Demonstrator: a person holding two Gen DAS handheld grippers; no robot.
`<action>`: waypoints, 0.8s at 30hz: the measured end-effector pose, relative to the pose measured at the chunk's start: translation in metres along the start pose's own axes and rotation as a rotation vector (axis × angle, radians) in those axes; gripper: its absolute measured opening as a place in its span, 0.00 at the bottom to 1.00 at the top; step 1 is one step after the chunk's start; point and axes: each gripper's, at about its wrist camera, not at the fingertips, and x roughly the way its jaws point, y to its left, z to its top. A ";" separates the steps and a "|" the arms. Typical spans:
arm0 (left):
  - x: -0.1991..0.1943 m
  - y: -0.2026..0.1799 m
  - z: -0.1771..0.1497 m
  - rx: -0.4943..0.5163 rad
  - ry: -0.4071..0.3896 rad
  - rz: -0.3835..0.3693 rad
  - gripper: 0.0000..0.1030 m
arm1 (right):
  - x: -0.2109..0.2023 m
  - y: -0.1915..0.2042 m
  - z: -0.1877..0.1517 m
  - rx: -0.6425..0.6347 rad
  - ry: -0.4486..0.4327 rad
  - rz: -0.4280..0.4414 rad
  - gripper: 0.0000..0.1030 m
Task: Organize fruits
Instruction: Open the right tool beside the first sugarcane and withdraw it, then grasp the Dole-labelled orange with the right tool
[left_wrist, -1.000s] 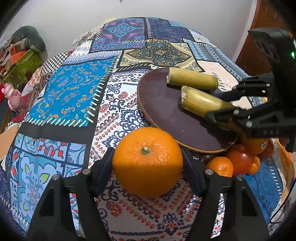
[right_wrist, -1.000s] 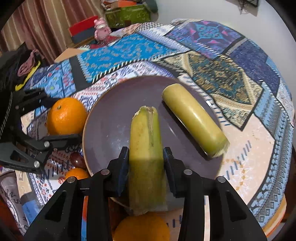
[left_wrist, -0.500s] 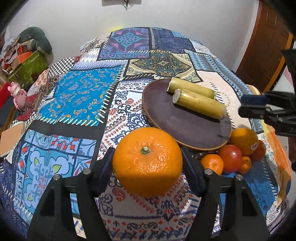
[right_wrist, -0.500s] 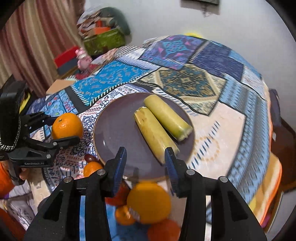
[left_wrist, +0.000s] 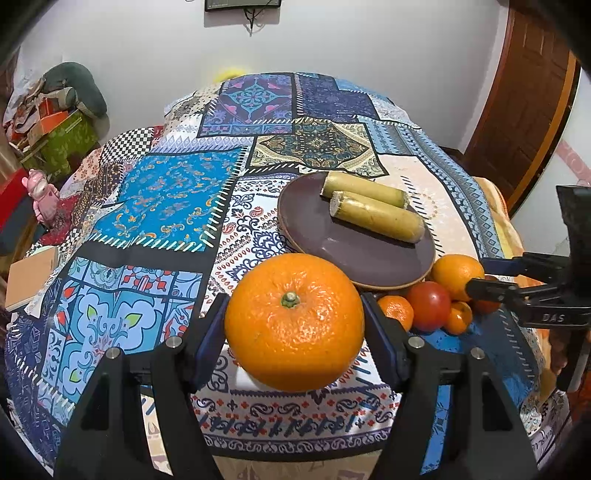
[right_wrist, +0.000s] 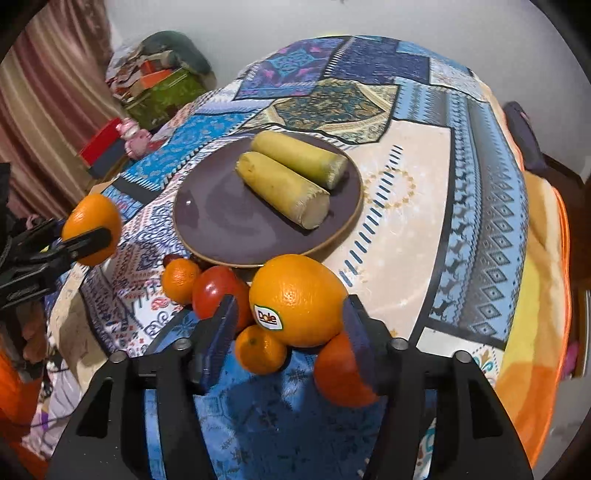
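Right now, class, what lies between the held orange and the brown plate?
Only bare patterned tablecloth. In the right wrist view, the orange in the left tongs hangs clear of the plate, with nothing on the cloth between.

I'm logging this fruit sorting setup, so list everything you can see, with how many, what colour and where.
plate: one, dark purple, on the patchwork cloth.
banana pieces: two, yellow-green, side by side on the plate.
large orange: one, held in the left gripper.
stickered orange: one, in front of the plate.
tomato: one, red, beside it.
small oranges: at least three, in that cluster.
left gripper: black, shut on the large orange.
right gripper: black, opening, above the cluster.
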 end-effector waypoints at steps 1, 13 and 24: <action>0.000 -0.001 -0.001 0.001 0.001 -0.001 0.67 | 0.002 0.000 -0.001 0.008 0.004 0.002 0.64; 0.008 -0.011 -0.005 0.016 0.023 -0.019 0.67 | 0.017 -0.008 -0.002 0.061 -0.005 -0.001 0.69; 0.010 -0.018 -0.003 0.023 0.026 -0.028 0.67 | 0.020 -0.015 -0.005 0.107 -0.015 0.061 0.61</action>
